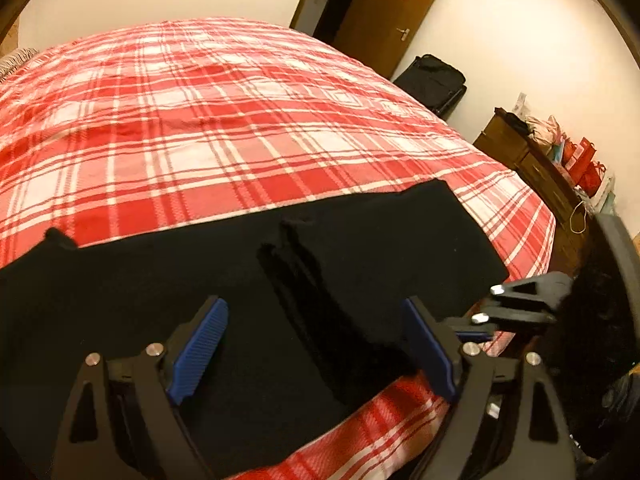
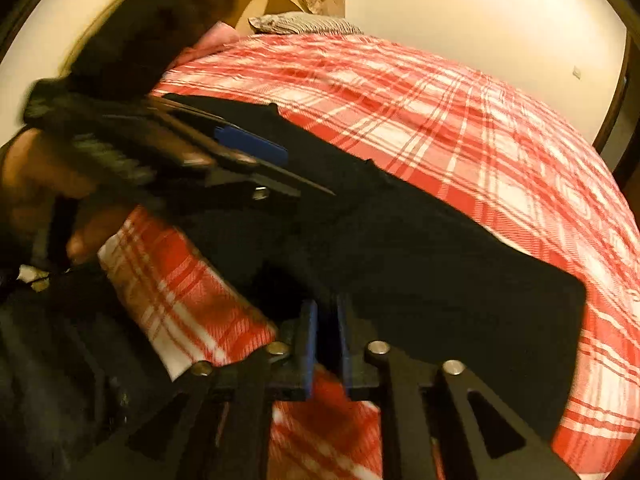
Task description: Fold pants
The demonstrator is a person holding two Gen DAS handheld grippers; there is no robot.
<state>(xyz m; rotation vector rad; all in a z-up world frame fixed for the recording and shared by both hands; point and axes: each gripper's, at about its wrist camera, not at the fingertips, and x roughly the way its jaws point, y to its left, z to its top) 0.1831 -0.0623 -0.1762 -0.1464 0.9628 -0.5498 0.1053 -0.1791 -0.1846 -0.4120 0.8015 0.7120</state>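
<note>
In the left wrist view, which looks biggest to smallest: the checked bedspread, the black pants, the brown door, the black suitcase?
1. Checked bedspread
2. Black pants, though nearness to the camera enlarges them
3. Brown door
4. Black suitcase

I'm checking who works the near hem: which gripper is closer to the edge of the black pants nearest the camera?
Right. The right gripper sits at that edge of the black pants, fabric between its narrow jaws. The left gripper hovers open above the cloth, farther in.
</note>
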